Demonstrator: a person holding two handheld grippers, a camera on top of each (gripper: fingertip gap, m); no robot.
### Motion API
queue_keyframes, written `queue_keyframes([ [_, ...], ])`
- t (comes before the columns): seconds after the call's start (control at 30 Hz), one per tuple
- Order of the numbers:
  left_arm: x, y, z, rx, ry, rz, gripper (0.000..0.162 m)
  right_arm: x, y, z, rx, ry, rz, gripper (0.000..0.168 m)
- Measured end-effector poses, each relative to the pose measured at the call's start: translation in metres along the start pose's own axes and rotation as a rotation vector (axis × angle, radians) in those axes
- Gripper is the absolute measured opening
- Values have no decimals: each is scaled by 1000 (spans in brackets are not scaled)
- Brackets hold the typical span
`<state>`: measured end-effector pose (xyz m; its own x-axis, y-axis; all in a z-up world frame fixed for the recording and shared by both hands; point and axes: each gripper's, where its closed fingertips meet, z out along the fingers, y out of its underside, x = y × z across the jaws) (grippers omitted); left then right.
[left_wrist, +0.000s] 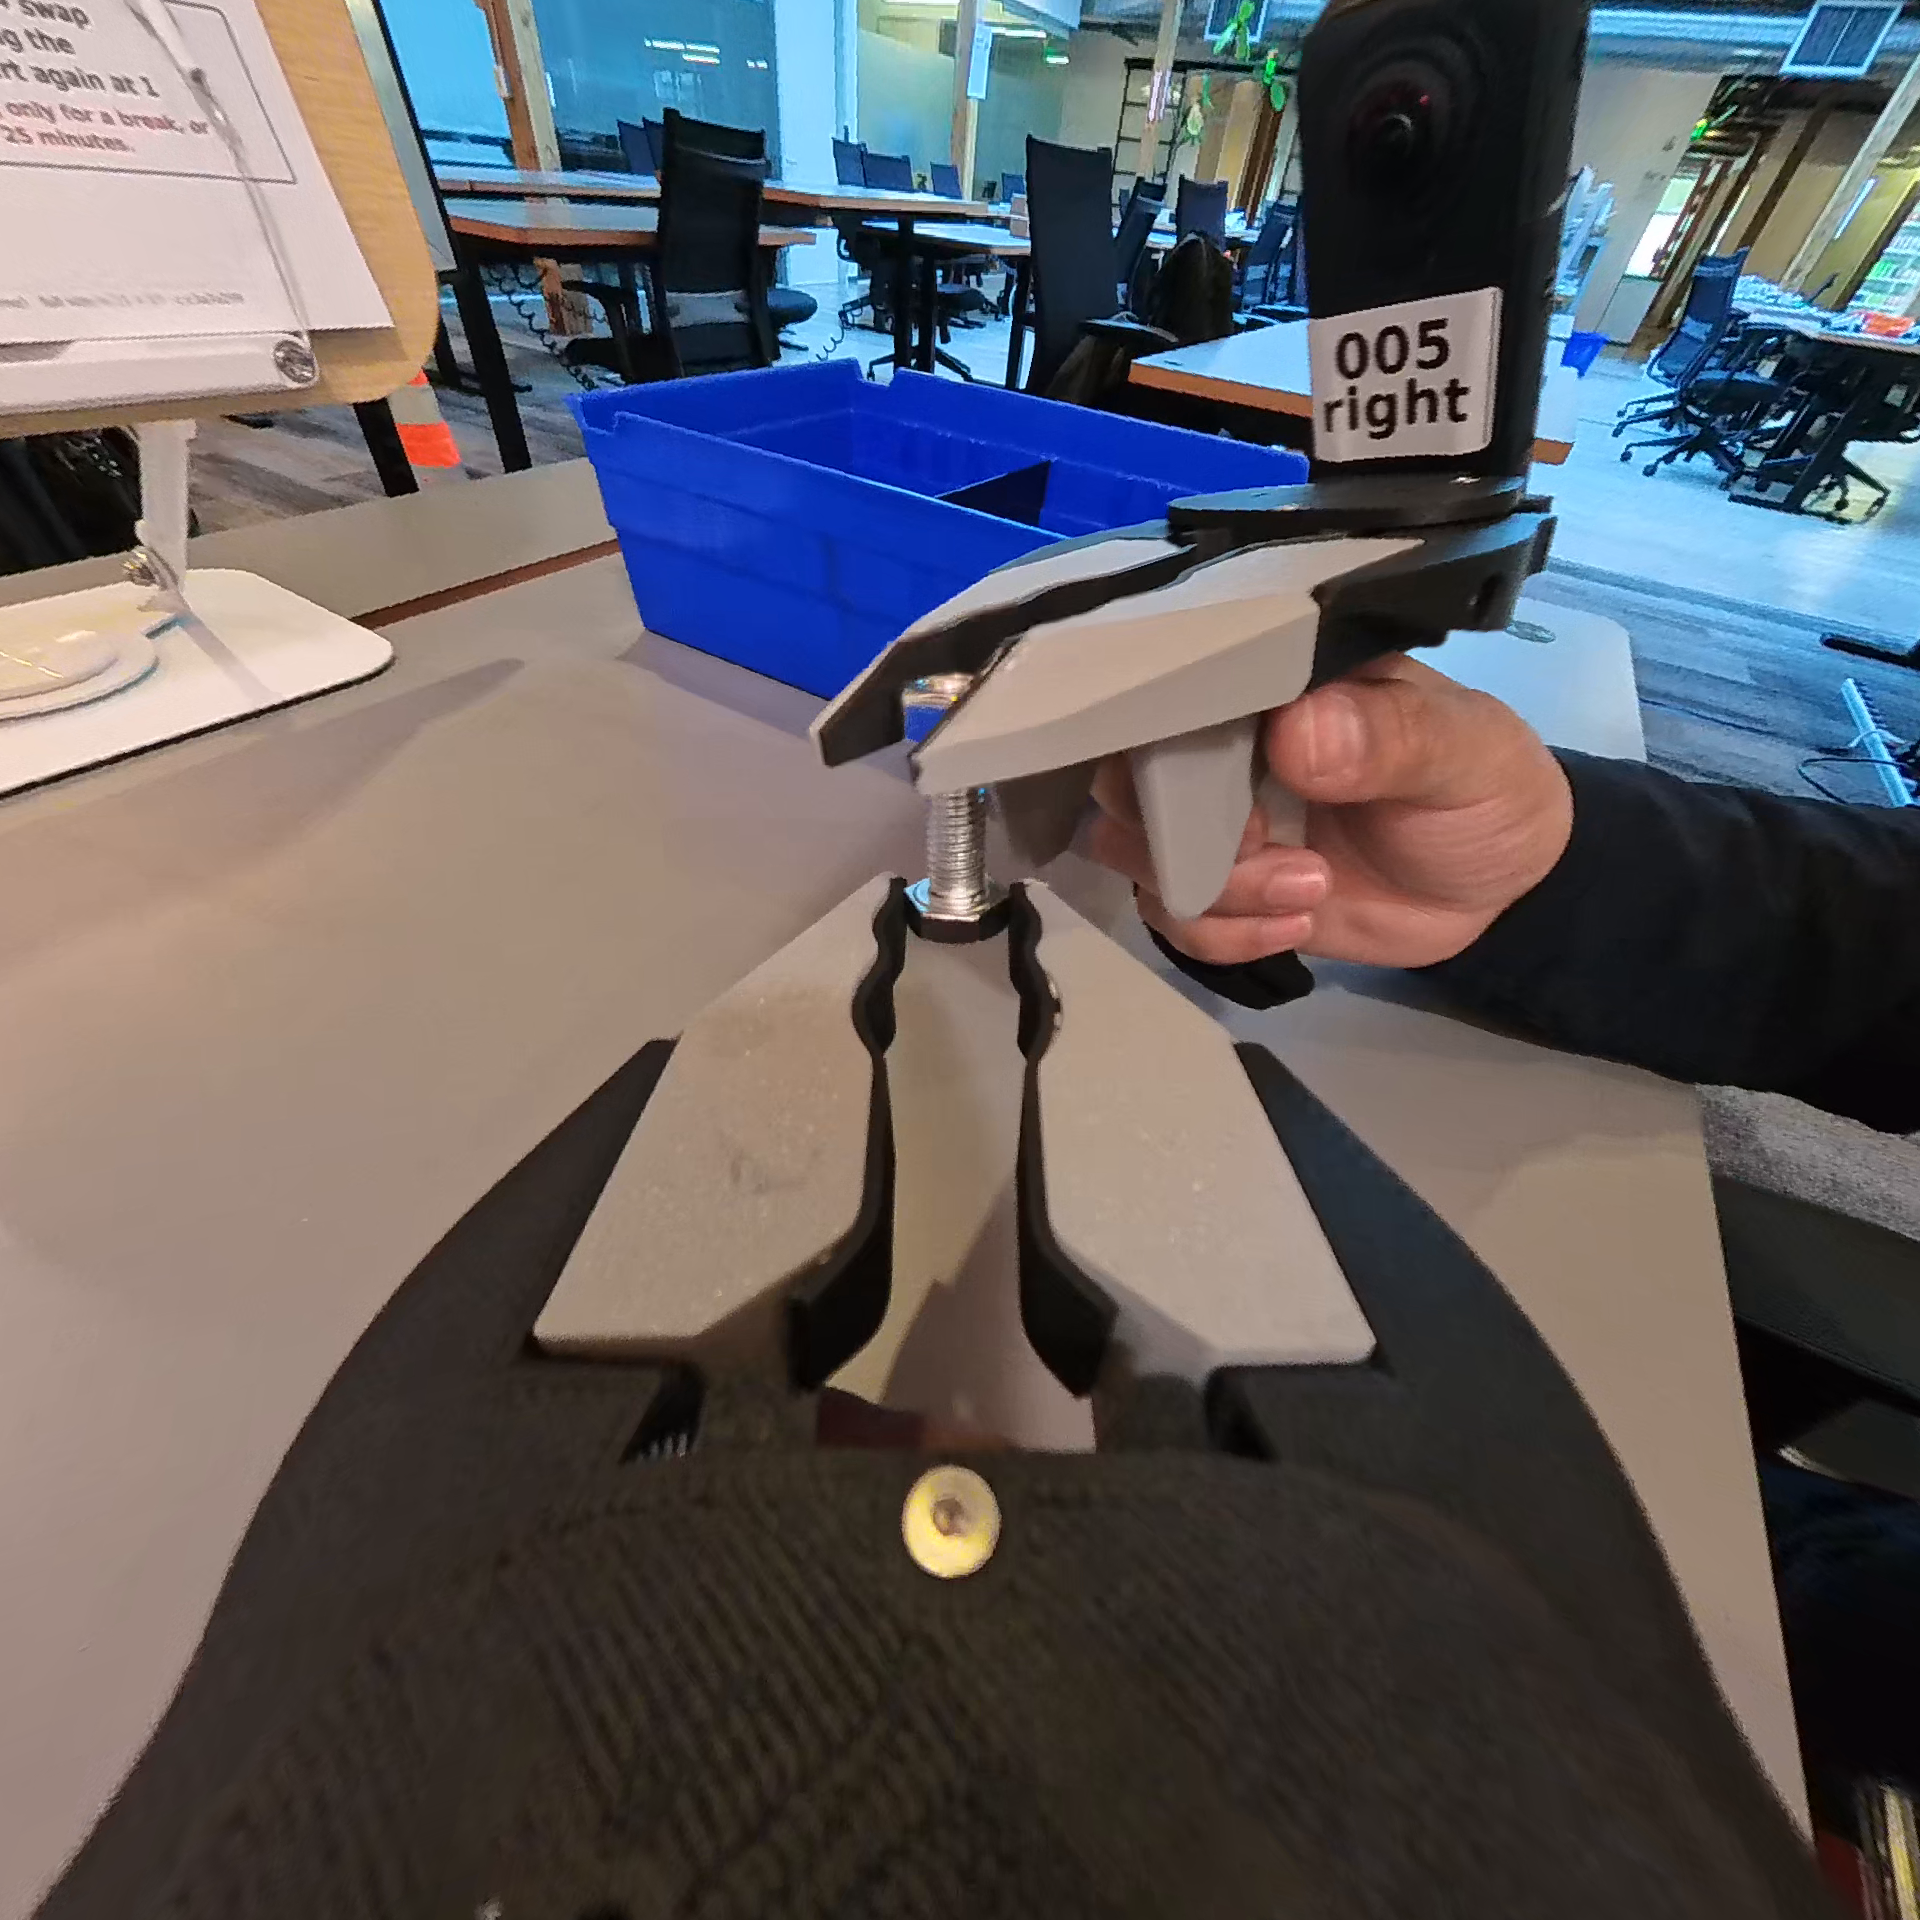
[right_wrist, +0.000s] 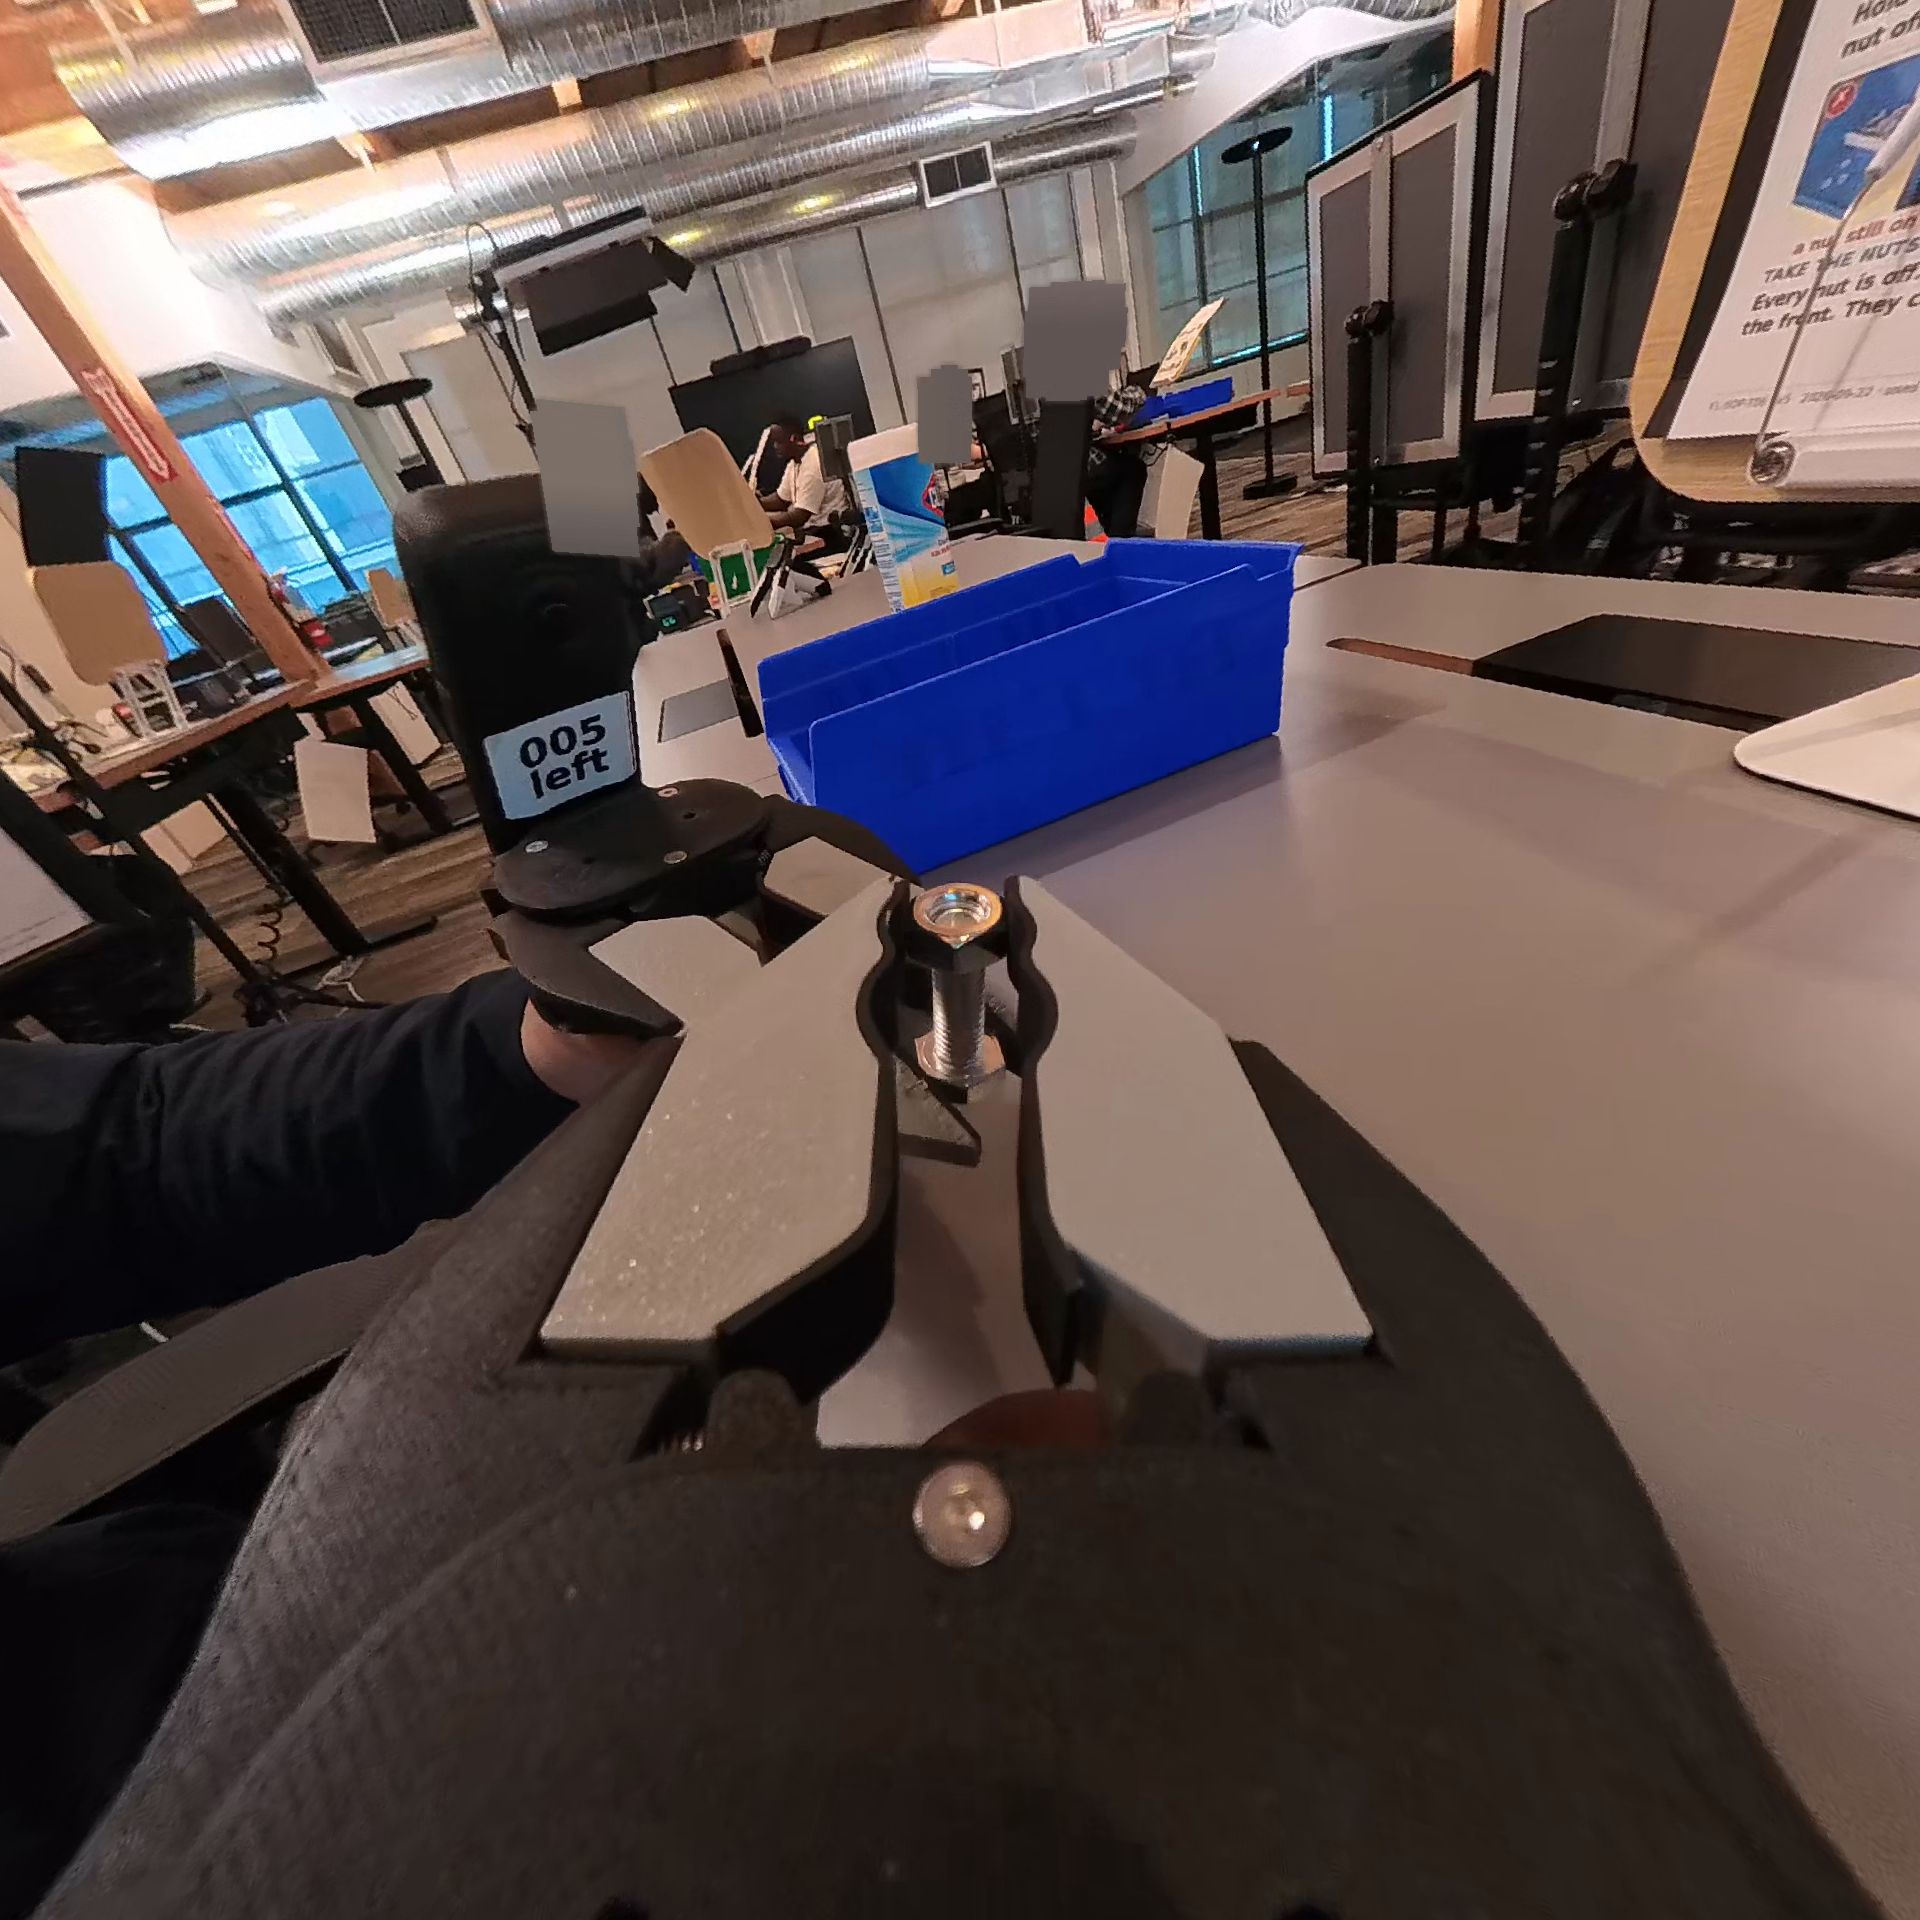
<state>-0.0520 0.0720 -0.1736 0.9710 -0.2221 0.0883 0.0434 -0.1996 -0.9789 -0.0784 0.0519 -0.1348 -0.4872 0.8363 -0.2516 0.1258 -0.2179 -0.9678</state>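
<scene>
Across the wide grey table (left_wrist: 312, 935) a blue plastic bin (left_wrist: 831, 540) is sitting toward the far side, its inside split by a dark divider (left_wrist: 1003, 488), and in the right wrist view the same bin (right_wrist: 1039, 717) is standing with a white-and-blue canister (right_wrist: 902, 520) rising behind it. At the left edge of the left wrist view a white stand (left_wrist: 197, 644) is carrying a clear-covered printed sheet (left_wrist: 135, 177) on a pale wooden board. Nearer the middle of the table, above its surface, the left gripper (left_wrist: 958, 914) is reaching forward with its fingers clenching a small silver hex nut (left_wrist: 954, 912) at their tips. From the right, the right gripper (left_wrist: 914, 717) is coming in higher up, gripped by a person's hand (left_wrist: 1382, 831) in a dark sleeve, and its fingers are pinching the head of a silver bolt (left_wrist: 958, 842) that is standing upright between the two tools. In the right wrist view that gripper (right_wrist: 956, 925) is clamping the bolt's hex head (right_wrist: 956, 916), while the threaded shank (right_wrist: 951, 1013) is running down into the nut (right_wrist: 956, 1060), which is being squeezed by the left gripper's fingertips just beneath. Bolt and nut are being held clear of the tabletop, just in front of the bin.
</scene>
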Motion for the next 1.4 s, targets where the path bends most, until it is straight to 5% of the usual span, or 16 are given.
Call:
queue_keyframes([
  [0.4,-27,-3,-8,25,-108,-79,17,4,-5,-2,23,32,1,31],
  [0.77,-3,3,1,-16,-15,-9,17,-1,4,5,-15,22,-30,16],
  [1.4,-27,-1,-6,11,-108,-77,17,8,-6,-4,32,50,10,26],
])
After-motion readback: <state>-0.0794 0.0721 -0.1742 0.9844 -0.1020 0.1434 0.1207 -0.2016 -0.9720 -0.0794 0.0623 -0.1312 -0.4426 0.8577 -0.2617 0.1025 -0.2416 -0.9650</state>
